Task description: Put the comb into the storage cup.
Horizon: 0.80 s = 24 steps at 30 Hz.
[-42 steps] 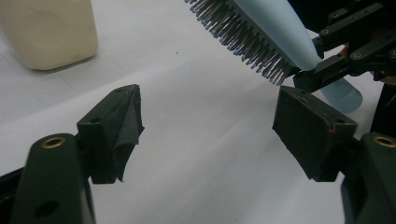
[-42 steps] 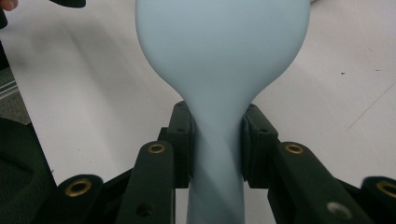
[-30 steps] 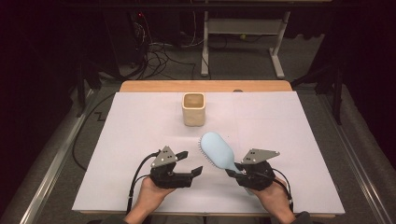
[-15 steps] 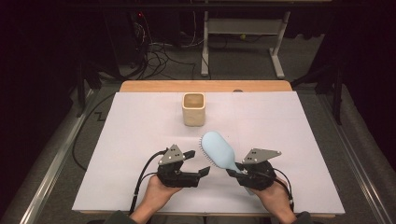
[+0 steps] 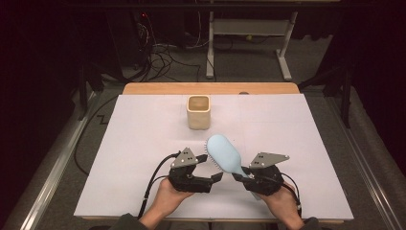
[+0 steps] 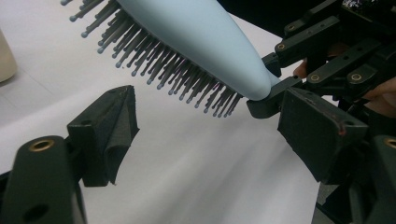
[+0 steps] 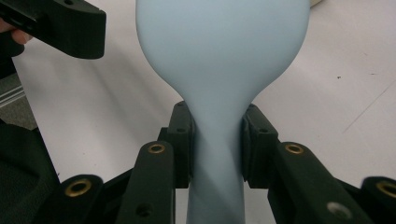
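The left gripper (image 5: 218, 177) has just opened its jaws, empty, and drawn nearer the brush (image 5: 224, 154), which the right gripper (image 5: 241, 175) clamps by the handle above the table (image 5: 134, 143), near the cup (image 5: 198, 111), probably readying a handover or regrasp.

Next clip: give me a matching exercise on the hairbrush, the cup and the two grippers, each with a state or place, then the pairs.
Things:
1. hairbrush
2. cup
3. left gripper
4. right gripper

States or places:
A. jaws apart, nothing between them, having just been opening
B. stands alone near the far side of the white table
C. clamped on a pale blue handle
D. held off the table, bristles facing down

Pairs: 1-D, 2-B, 3-A, 4-C
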### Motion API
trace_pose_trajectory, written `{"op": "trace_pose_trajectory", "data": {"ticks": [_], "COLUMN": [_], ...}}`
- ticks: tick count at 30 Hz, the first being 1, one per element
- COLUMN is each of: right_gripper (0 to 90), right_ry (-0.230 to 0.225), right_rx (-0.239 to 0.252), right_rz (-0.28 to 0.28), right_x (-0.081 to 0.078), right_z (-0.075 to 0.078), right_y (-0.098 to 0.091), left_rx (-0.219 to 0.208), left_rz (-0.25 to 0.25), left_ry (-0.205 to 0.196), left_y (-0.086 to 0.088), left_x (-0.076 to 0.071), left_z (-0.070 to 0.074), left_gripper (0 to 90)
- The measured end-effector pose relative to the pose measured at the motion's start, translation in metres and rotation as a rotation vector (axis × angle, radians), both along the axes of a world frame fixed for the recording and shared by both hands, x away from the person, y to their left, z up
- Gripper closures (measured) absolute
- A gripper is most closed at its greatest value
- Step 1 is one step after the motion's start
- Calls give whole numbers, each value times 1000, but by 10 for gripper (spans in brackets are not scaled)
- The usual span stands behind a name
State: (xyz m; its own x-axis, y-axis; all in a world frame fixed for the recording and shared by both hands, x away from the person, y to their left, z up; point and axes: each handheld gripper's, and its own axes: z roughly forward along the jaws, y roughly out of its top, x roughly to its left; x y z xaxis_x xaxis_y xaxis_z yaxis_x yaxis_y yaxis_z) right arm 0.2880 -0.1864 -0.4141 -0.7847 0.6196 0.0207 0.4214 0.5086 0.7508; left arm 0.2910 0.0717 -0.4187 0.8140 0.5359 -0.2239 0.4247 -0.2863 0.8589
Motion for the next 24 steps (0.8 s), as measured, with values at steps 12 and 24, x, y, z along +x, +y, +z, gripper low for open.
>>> {"op": "trace_pose_trajectory", "data": {"ticks": [12, 24], "right_gripper": [702, 702], "right_ry": [-4, -9], "right_rx": [2, 5], "right_rz": [4, 11], "right_x": [-1, -1], "right_z": [0, 0], "right_y": [2, 5], "left_rx": [-29, -46], "left_rz": [-6, 0], "left_ry": [35, 53], "left_y": [-7, -11], "left_x": [5, 9], "left_z": [0, 1], "left_gripper": [197, 197]}}
